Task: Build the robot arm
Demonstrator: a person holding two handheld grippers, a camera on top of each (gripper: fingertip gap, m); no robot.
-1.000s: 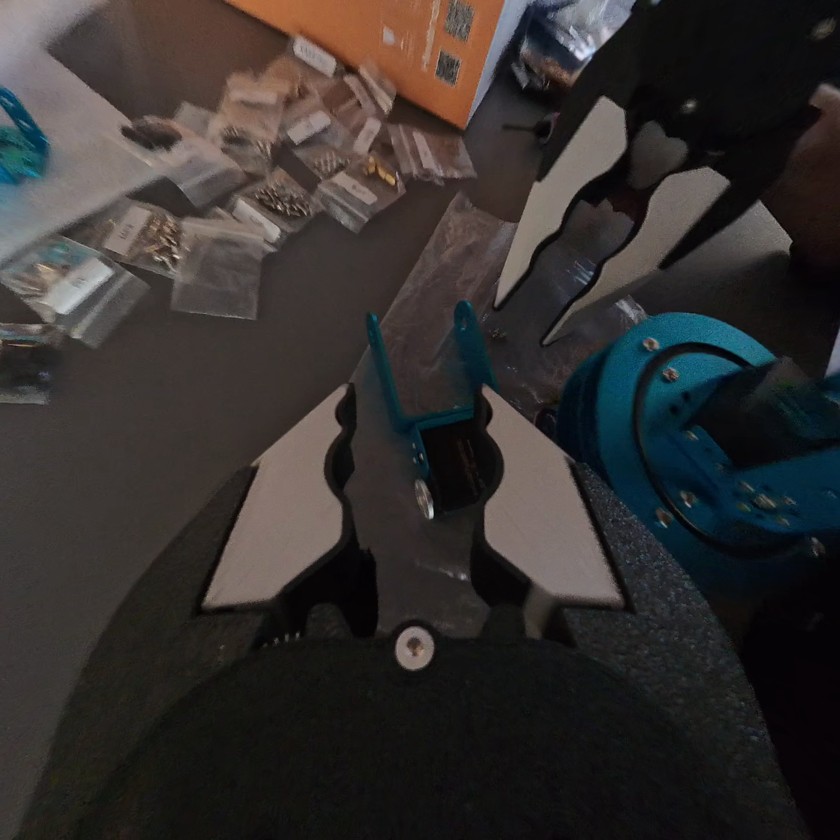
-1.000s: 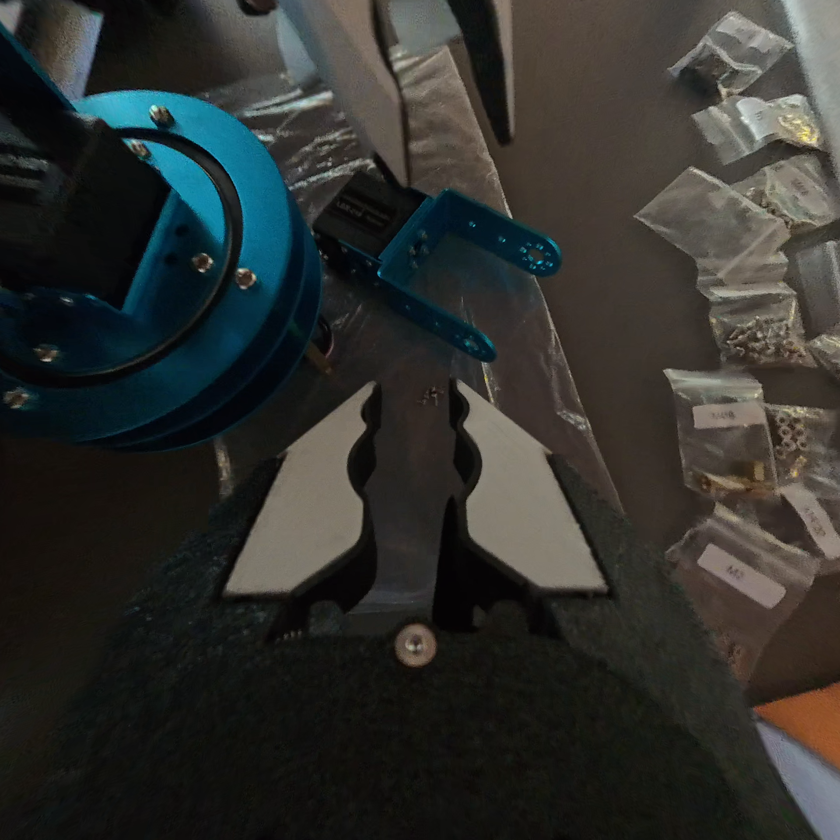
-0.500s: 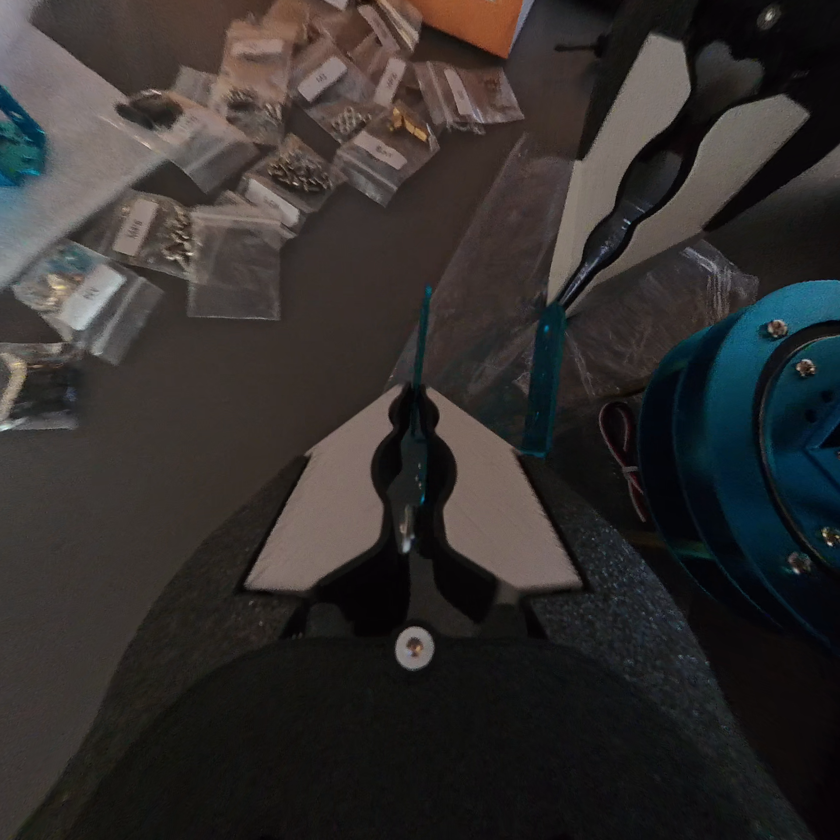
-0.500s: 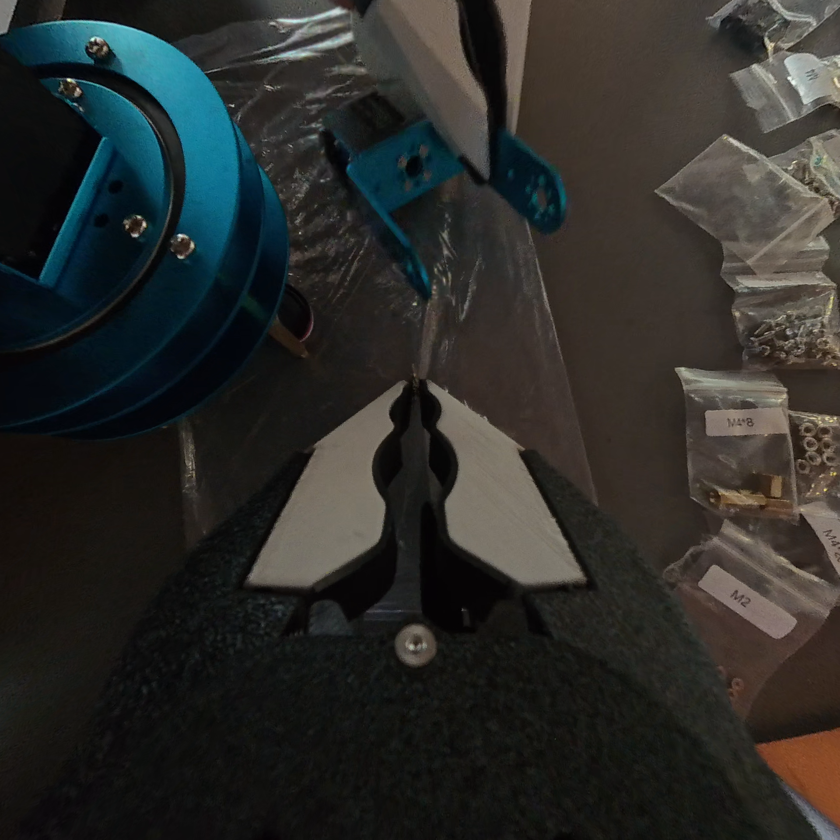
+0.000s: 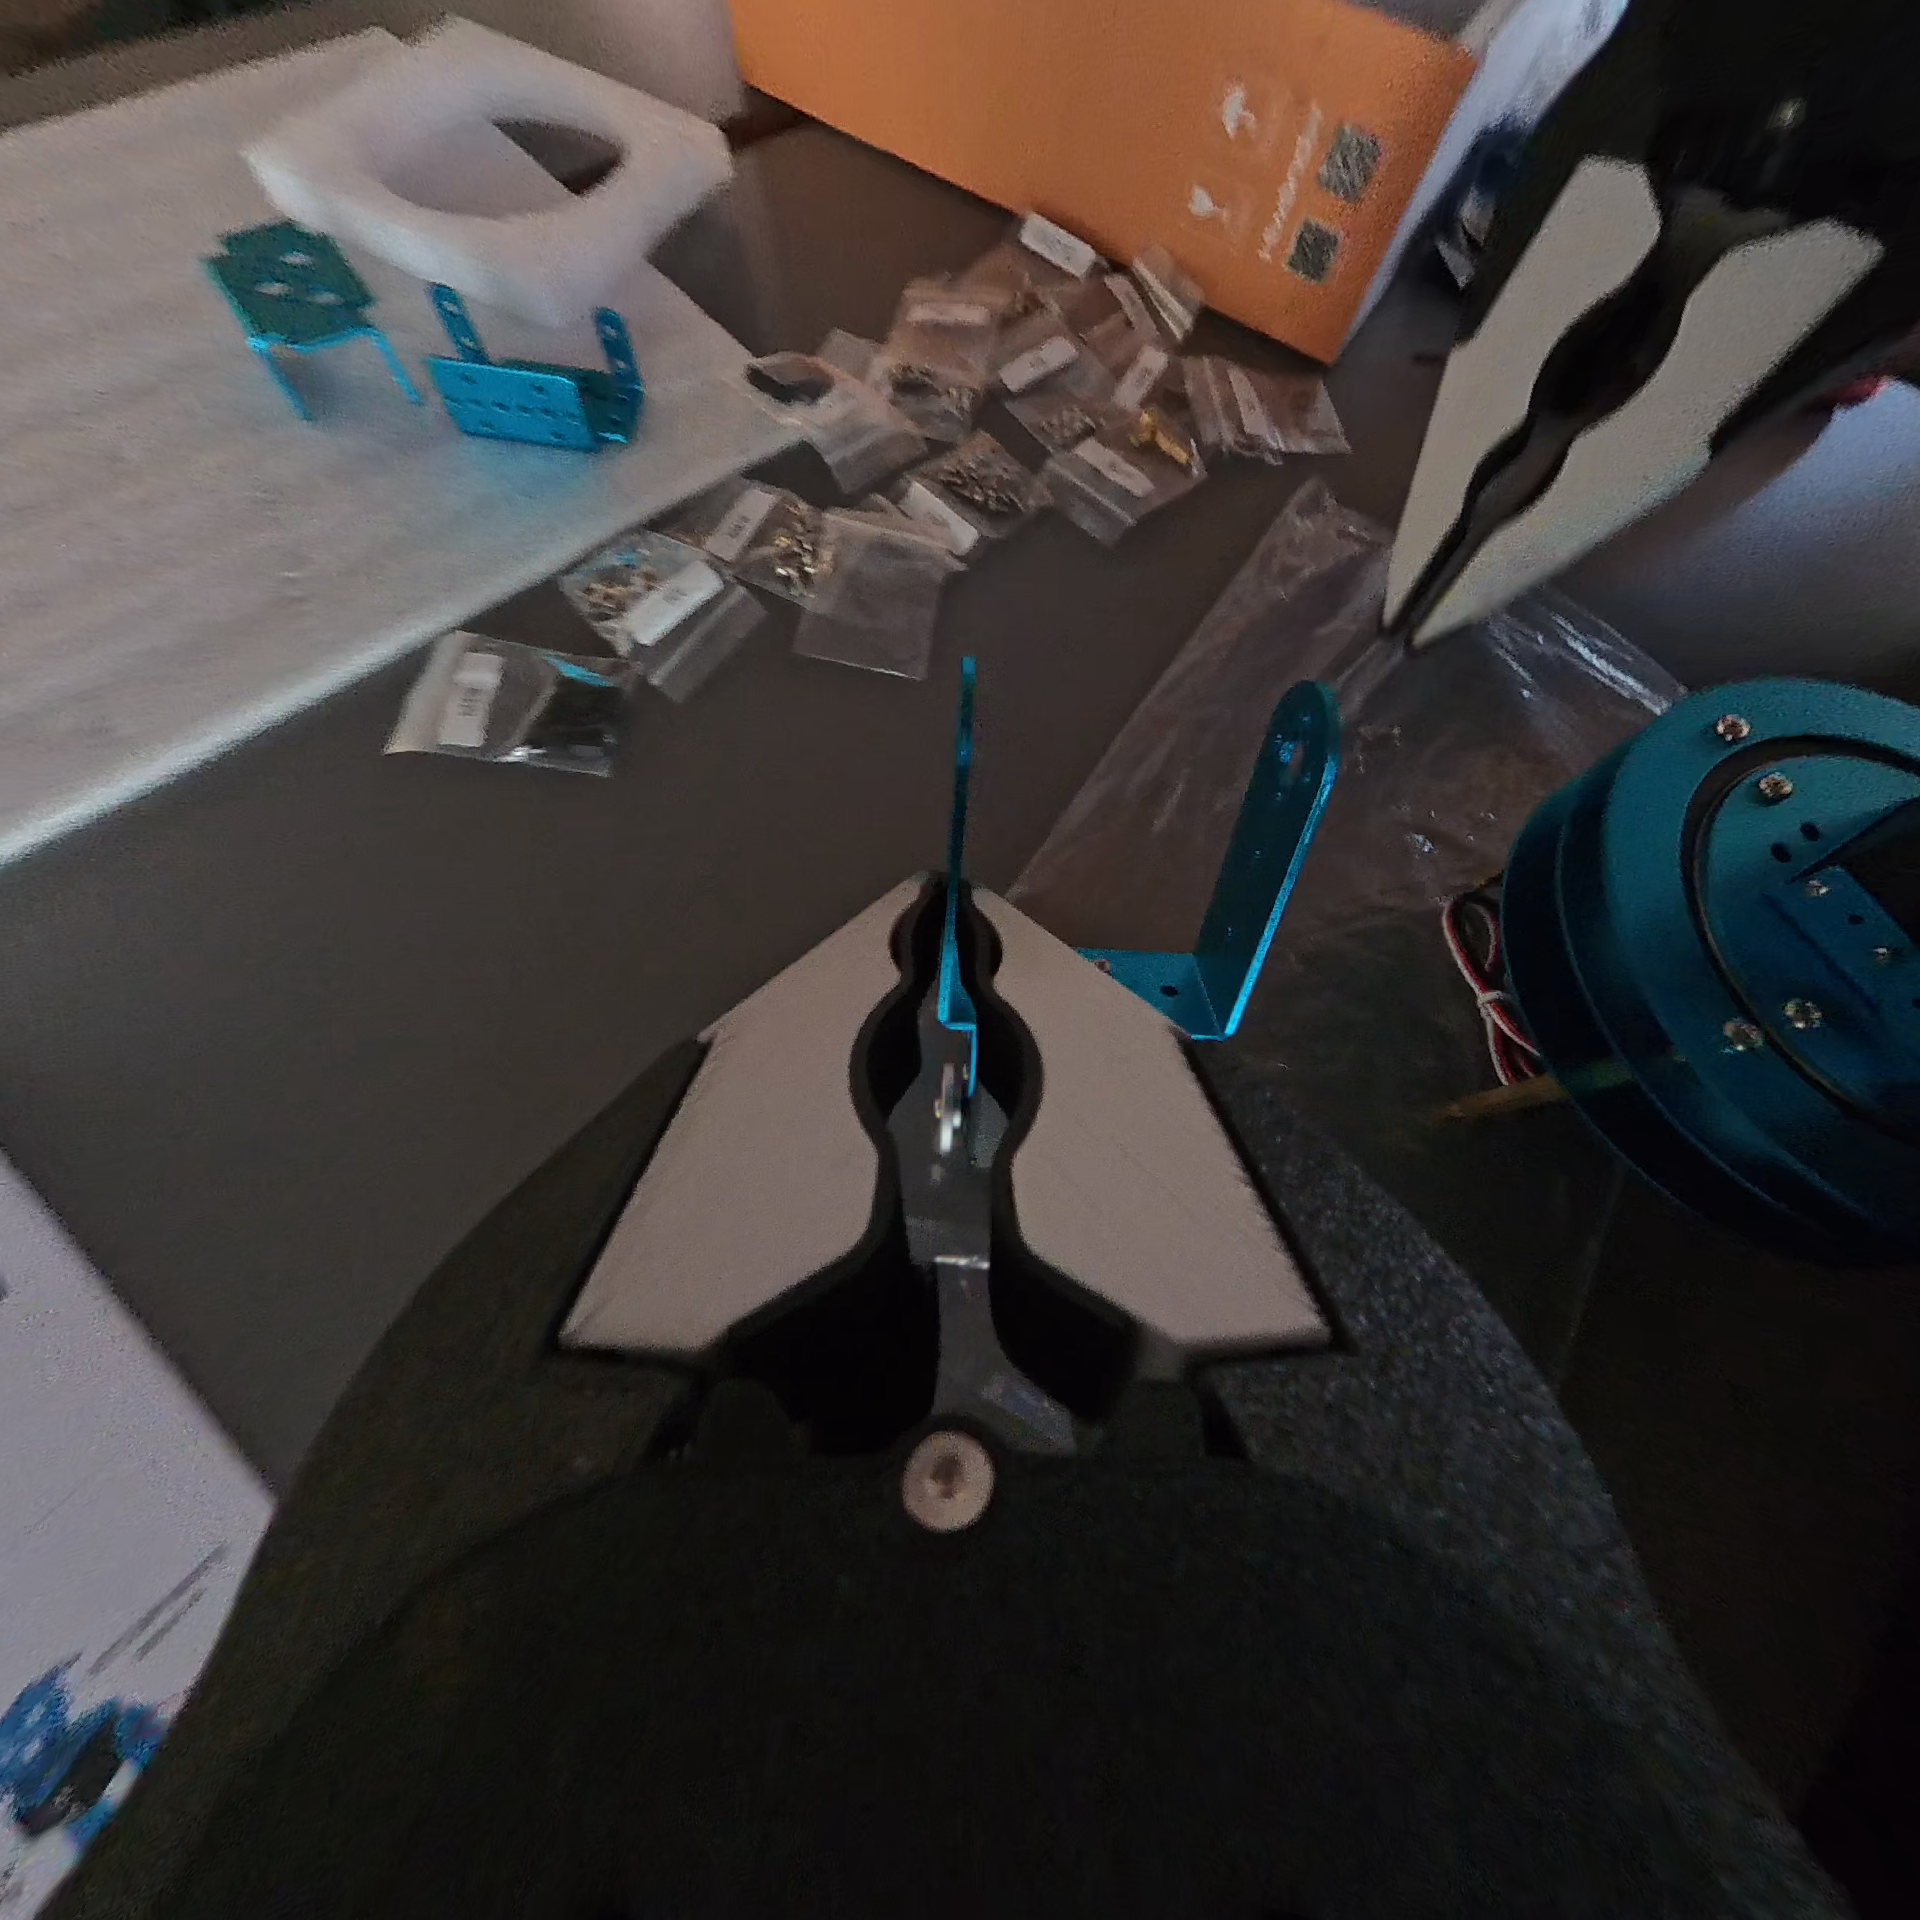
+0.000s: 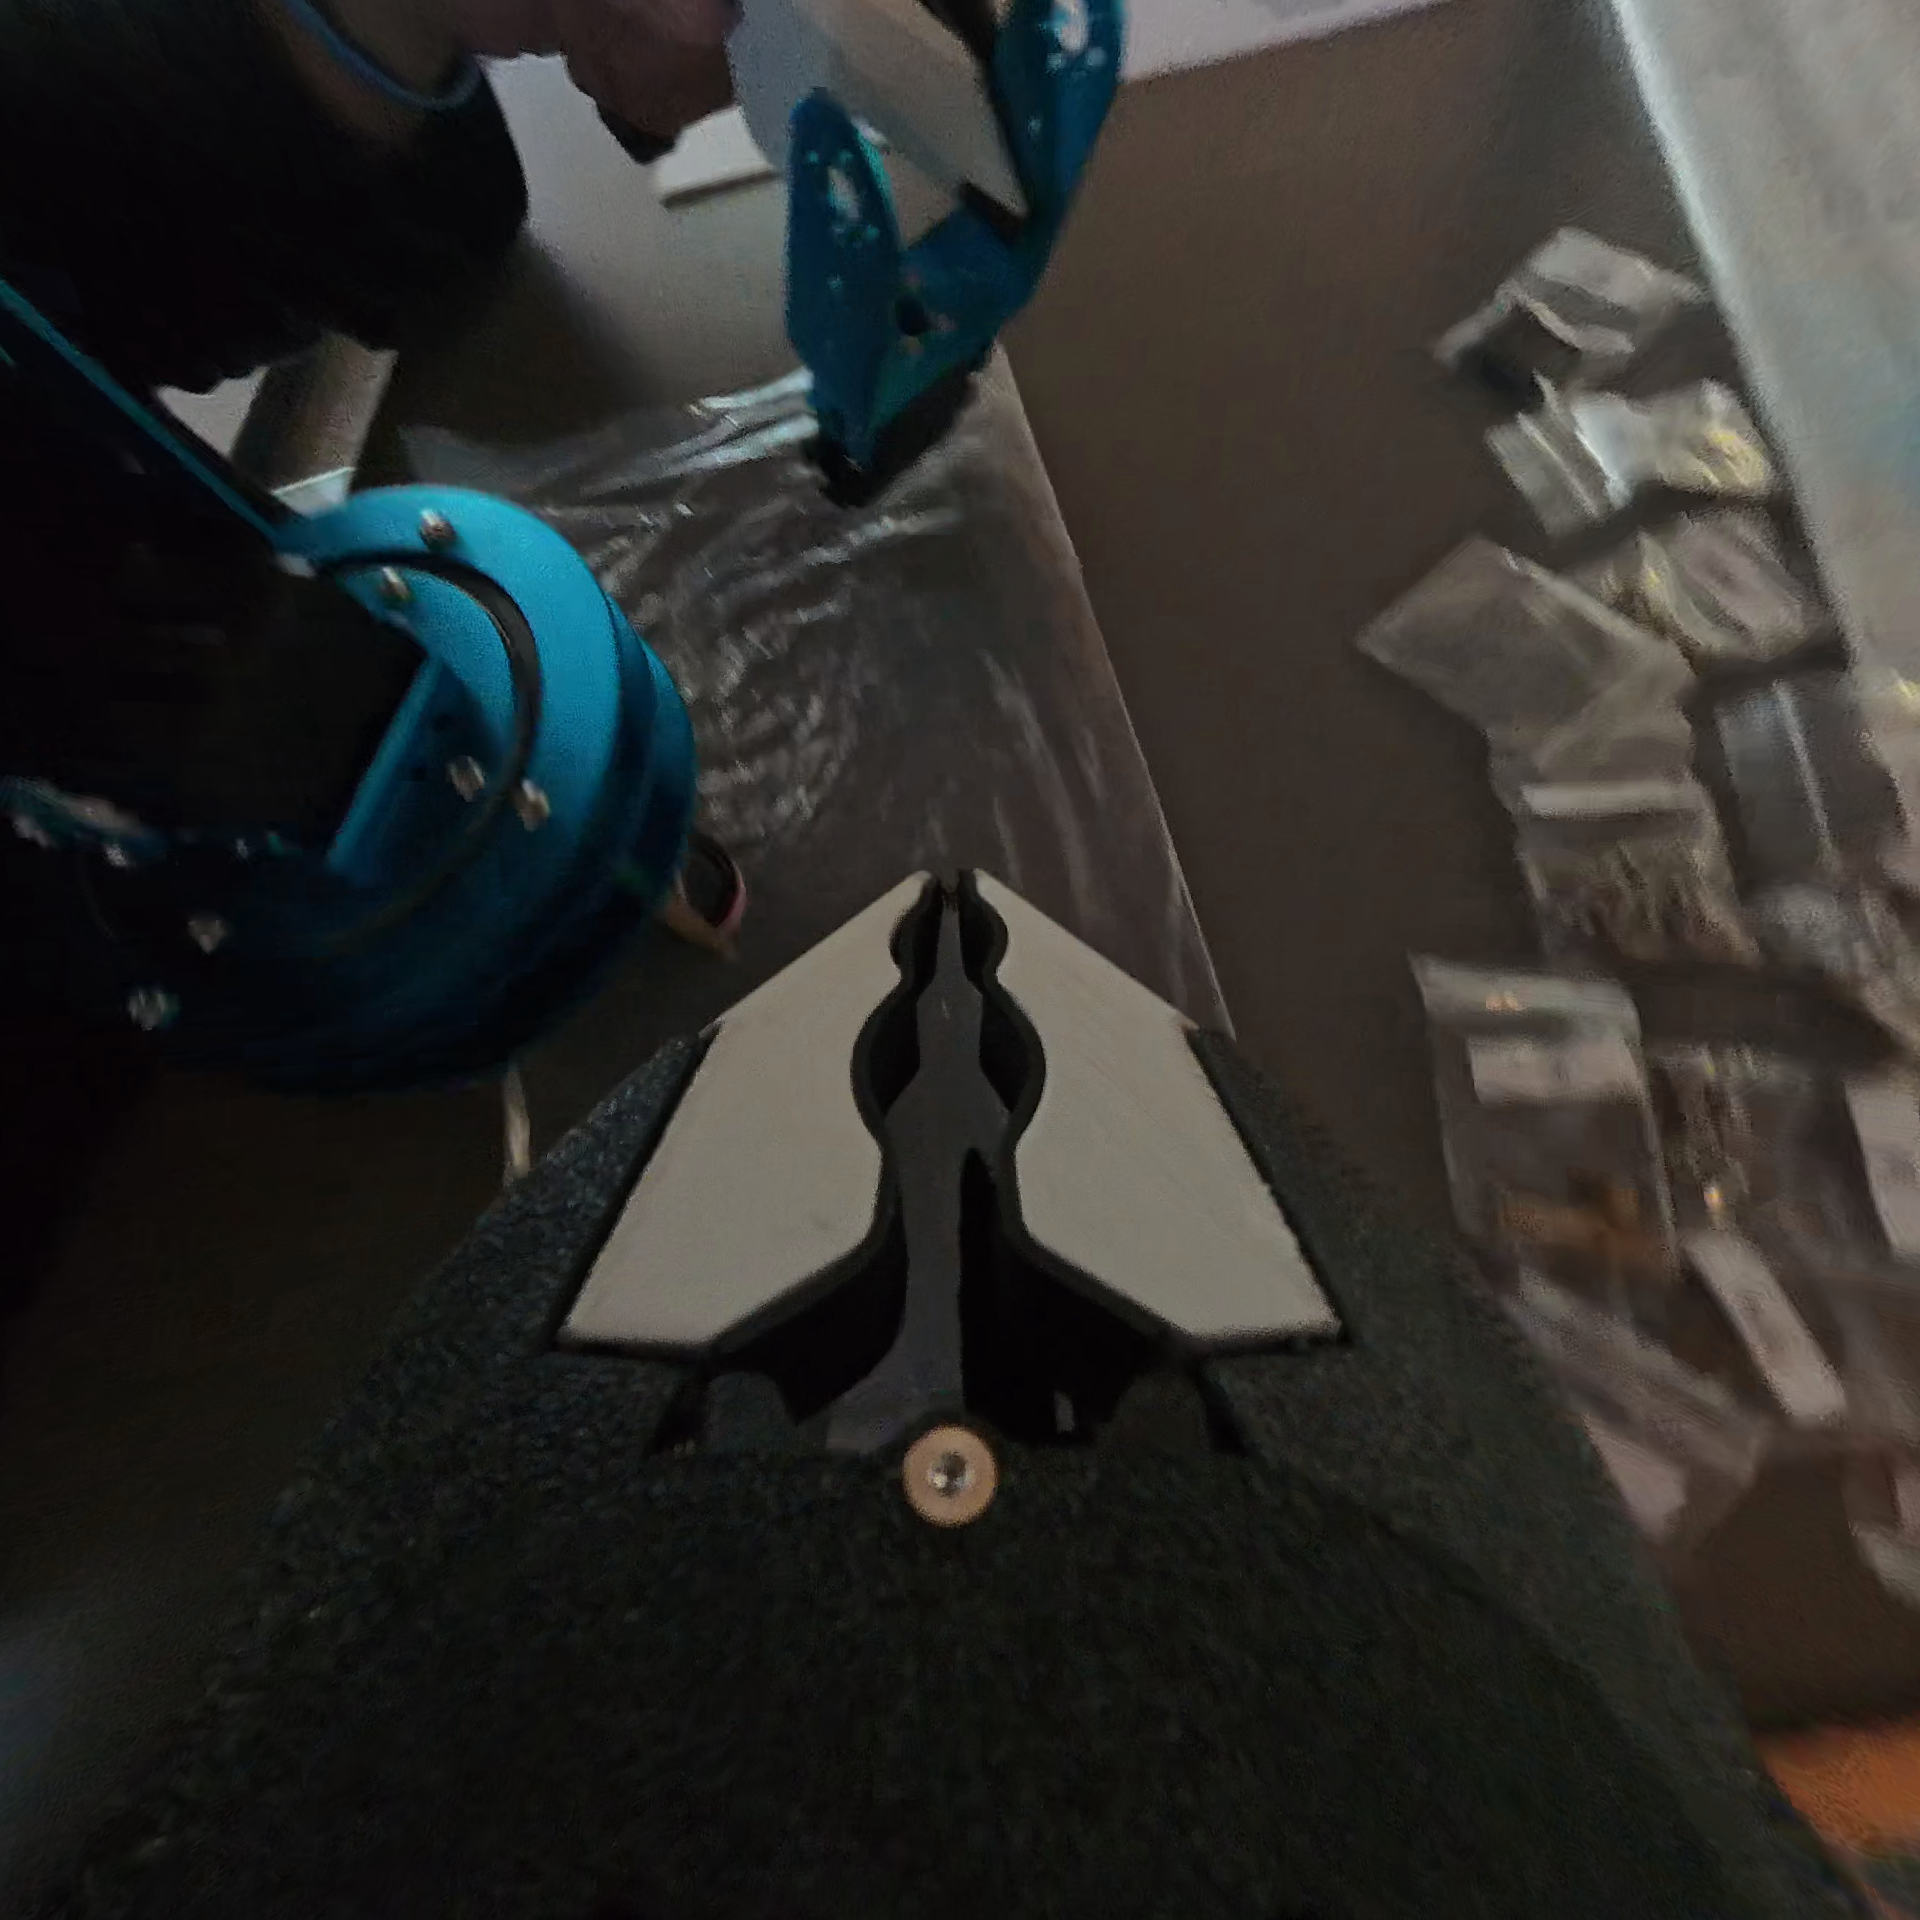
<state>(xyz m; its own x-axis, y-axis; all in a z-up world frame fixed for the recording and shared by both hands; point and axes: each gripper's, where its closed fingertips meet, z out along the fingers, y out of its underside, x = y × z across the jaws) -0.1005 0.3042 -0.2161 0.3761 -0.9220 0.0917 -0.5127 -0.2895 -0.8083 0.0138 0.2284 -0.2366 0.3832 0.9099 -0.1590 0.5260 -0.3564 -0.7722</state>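
The left gripper (image 5: 954,883), at the centre of the left wrist view, is clamped on one arm of a blue U-shaped metal bracket (image 5: 1262,862); the arm stands up between the fingertips and the bracket's other arm rises just to the right (a small silver disc sits between the fingers lower down). The same bracket (image 6: 914,281) shows at the top centre of the right wrist view, held off the surface.

The right gripper (image 6: 954,881), centre of its own view, has its fingers drawn together with only a sliver of gap at the tips; whether anything is pinched there cannot be told. It appears again at the upper right of the left wrist view (image 5: 1413,623).

A crinkled clear plastic sheet (image 5: 1195,727) lies on the dark table (image 5: 312,987) under both grippers. A round blue metal base (image 5: 1714,987) with screws in its top ring sits at the right edge, red and white wires beside it.

Toward the upper middle lie many small clear bags of screws (image 5: 987,457). An orange box (image 5: 1091,135) stands behind them. At upper left, a white foam sheet (image 5: 156,540) carries two more blue brackets (image 5: 530,384) and a white foam block (image 5: 488,197).
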